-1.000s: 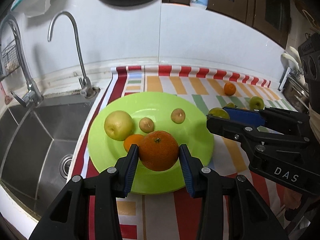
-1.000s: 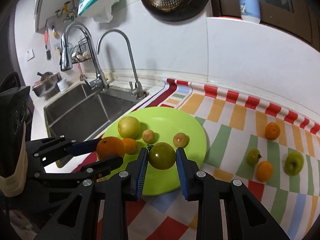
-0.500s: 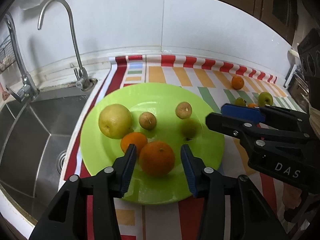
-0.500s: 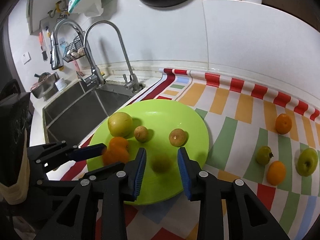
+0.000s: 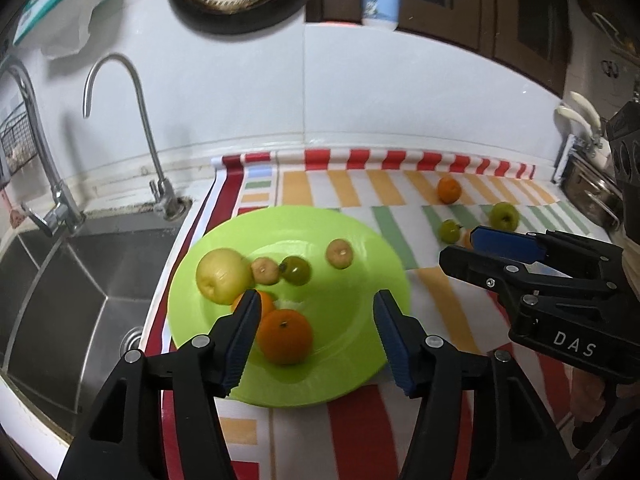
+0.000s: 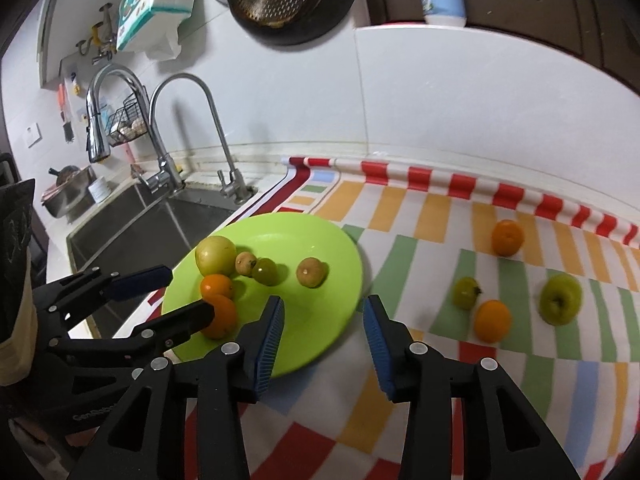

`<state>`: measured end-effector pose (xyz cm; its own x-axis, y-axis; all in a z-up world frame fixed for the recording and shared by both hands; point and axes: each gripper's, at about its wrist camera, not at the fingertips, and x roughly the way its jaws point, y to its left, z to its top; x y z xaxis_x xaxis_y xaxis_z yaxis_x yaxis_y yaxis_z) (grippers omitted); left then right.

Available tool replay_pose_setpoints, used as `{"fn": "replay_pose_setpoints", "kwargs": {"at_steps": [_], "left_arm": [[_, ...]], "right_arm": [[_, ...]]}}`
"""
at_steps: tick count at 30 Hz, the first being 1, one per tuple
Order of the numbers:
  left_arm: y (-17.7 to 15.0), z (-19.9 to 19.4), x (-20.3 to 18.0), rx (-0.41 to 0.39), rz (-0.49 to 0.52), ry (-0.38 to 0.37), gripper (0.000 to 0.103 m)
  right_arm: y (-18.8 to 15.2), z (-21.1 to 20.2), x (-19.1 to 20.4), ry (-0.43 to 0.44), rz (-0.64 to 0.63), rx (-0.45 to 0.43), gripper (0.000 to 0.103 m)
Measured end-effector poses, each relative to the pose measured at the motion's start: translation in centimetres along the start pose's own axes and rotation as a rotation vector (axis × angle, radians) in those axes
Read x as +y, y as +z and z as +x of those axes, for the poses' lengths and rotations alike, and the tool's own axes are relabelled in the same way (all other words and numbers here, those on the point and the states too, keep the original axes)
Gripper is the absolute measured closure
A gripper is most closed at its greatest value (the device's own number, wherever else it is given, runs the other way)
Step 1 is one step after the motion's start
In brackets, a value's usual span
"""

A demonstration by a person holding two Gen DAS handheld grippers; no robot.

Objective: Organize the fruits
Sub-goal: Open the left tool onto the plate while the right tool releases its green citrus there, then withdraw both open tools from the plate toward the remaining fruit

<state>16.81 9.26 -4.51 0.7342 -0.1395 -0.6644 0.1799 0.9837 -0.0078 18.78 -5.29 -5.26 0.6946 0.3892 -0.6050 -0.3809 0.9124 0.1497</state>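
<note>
**Fruits: two more set down on the plate, both grippers freed**

Fruits now gathered on the green plate (image 5: pixel 360 364) number six: a large orange (image 5: pixel 285 336) near the front rim, a smaller orange (image 6: pixel 216 286) behind it, a yellow-green apple (image 5: pixel 221 275), two small brown fruits (image 5: pixel 265 271) (image 5: pixel 339 253), and a dark green tomato-like fruit (image 5: pixel 296 270) lying between them.

A second ago the left gripper (image 5: pixel 316 336) clamped the large orange and the right gripper (image 6: pixel 323 334) carried the green fruit. Both have since let go; the jaws of each now stand wide apart and empty, pulled back from the plate. The green fruit has come to rest touching the nearer brown one. So that pair of placements looks finished.

The fruits are roundish, with no real long axis. The large orange shows its stem dimple facing up; the green fruit's stem points left, towards its brown neighbour.

Four fruits remain on the striped cloth (image 6: pixel 520 364) to the right, well apart from the plate: an orange (image 6: pixel 507 237), a small green one (image 6: pixel 466 292), another orange (image 6: pixel 492 321) and a green apple (image 6: pixel 561 299). Those are likely next.
</note>
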Motion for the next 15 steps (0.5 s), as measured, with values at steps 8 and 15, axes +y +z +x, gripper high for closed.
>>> {"fn": "replay_pose_setpoints", "kwargs": {"at_steps": [8,15], "left_arm": [[0.4,-1.8,-2.2,-0.050,0.044,-0.033,0.040],[1.0,-2.7,-4.8,-0.086,0.074,-0.069,0.037]], "right_arm": [[-0.8,-3.8,-1.2,-0.084,0.042,-0.054,0.058],[-1.9,-6.8,-2.7,-0.152,0.070,-0.087,0.058]]}}
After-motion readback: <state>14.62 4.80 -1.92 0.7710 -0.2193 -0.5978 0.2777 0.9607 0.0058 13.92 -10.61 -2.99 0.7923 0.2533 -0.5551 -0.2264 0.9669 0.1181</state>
